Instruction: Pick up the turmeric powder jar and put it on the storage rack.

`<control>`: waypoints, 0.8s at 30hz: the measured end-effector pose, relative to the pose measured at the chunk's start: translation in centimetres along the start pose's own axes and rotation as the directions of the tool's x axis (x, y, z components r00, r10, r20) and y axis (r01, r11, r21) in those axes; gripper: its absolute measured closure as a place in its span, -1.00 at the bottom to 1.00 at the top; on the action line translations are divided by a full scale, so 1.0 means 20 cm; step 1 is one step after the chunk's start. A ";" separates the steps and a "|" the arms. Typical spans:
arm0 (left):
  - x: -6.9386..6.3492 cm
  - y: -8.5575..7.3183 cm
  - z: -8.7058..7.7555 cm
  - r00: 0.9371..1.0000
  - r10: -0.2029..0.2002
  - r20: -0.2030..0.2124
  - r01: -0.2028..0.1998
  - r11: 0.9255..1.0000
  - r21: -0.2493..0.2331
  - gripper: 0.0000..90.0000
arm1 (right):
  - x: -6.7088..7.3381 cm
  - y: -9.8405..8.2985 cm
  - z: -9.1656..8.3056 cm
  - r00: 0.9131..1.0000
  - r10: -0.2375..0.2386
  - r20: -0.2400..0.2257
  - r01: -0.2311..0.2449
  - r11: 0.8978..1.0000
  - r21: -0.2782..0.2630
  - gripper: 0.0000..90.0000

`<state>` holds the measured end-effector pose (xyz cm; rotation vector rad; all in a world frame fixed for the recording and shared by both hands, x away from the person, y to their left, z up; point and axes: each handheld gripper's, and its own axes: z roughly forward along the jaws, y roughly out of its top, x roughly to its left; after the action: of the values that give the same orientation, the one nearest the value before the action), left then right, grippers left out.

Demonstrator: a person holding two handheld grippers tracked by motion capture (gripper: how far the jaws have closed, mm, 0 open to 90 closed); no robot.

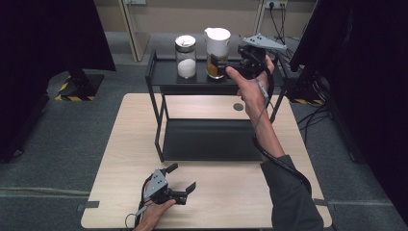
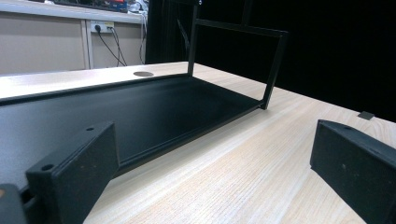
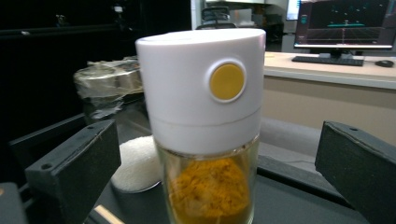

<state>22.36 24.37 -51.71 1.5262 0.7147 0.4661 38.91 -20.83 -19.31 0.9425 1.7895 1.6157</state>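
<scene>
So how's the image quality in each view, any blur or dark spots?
High view: sharp table, black at both sides. Left gripper view: crisp wood grain, dark background. Right gripper view: white-capped jar in focus, second jar behind it blurred.

Your high view is evenly lit from above: the wooden table (image 1: 207,197) is bright, while both upper corners fall into near-black. Shadows beneath the black rack (image 1: 211,139) are soft. The whole frame looks slightly soft and low in detail. In your right gripper view the white-capped jar (image 3: 205,121) is fairly sharp with a mild sheen; the monitor (image 3: 348,23) behind it blurs. In your left gripper view, the wood grain close to the camera is crisp and the background wall (image 2: 42,46) is hazy.
</scene>
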 end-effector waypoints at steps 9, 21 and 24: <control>0.00 0.00 0.00 1.000 0.002 0.000 -0.002 1.000 -0.002 -0.99 | 0.00 -0.07 -0.09 0.999 -0.028 -0.030 0.027 1.000 -0.015 -0.99; 0.00 0.00 0.00 1.000 0.009 0.004 -0.009 1.000 -0.006 -0.99 | -0.01 -0.21 -0.22 0.995 -0.049 -0.091 0.044 0.998 -0.049 -0.99; 0.00 0.00 0.00 1.000 0.007 0.003 -0.007 1.000 -0.006 -0.99 | -0.01 -0.25 -0.27 0.992 -0.064 -0.108 0.057 0.996 -0.067 -0.99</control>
<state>22.34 24.31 -51.75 1.5244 0.7052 0.4706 34.10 -24.36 -23.57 0.7766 1.8100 1.7060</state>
